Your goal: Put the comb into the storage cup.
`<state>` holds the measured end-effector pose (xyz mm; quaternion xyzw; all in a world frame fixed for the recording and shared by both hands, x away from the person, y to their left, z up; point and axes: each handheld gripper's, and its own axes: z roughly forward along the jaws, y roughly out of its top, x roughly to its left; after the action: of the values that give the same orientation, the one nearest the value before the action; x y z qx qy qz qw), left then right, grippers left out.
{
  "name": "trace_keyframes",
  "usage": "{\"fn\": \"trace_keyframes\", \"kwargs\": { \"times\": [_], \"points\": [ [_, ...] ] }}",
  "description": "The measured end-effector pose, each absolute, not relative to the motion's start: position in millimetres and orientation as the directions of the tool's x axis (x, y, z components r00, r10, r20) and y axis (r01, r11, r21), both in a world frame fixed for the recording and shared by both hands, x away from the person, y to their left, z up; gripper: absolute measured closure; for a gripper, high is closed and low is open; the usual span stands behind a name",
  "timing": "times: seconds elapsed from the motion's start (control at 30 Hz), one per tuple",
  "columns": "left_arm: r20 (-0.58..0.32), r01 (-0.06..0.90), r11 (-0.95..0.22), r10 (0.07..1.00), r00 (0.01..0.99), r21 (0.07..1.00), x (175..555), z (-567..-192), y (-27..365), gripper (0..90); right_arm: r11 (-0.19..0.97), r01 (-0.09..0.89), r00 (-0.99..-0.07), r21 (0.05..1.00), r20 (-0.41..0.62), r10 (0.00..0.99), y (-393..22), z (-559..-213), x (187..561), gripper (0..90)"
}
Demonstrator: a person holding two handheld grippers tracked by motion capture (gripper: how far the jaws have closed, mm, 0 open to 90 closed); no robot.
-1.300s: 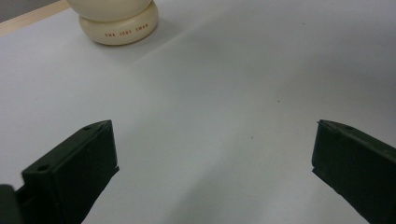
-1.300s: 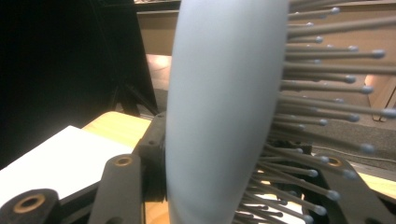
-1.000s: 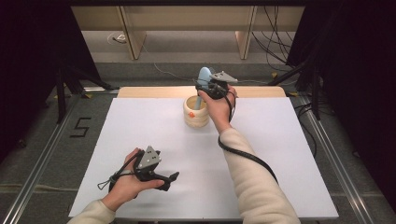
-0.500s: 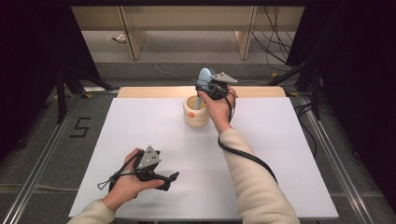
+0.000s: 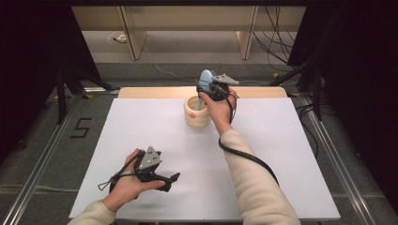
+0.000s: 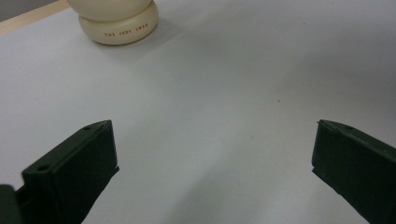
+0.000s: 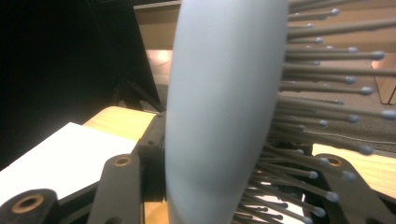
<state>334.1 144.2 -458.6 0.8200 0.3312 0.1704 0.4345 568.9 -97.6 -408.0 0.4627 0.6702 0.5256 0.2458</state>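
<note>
right gripper [image 5: 206, 91] clamps pale blue hairbrush [image 7: 224, 107], bristles to its right, handle down inside cream holder [image 5: 197, 112] just below it. left gripper [image 5: 174, 178] jaws wide apart, nothing between, resting on white table [image 5: 281, 154]. holder base [image 6: 119, 32] ahead of it, small orange lettering too small to read surely.

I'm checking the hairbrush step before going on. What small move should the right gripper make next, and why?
Probably open the jaws. The right gripper is shut on the hairbrush, whose handle already stands inside the cream cup, so a release should leave it there.
</note>
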Motion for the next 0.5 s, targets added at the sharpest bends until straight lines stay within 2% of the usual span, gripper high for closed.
{"fn": "trace_keyframes", "kwargs": {
  "times": [0.5],
  "points": [
    [-0.008,0.394,-0.404,0.69,0.723,0.825,334.1,-458.8,144.1,0.0,0.021,0.374,-0.449,0.927,0.161,0.879,-96.5,-412.7,569.9,48.7]
  ]
}}
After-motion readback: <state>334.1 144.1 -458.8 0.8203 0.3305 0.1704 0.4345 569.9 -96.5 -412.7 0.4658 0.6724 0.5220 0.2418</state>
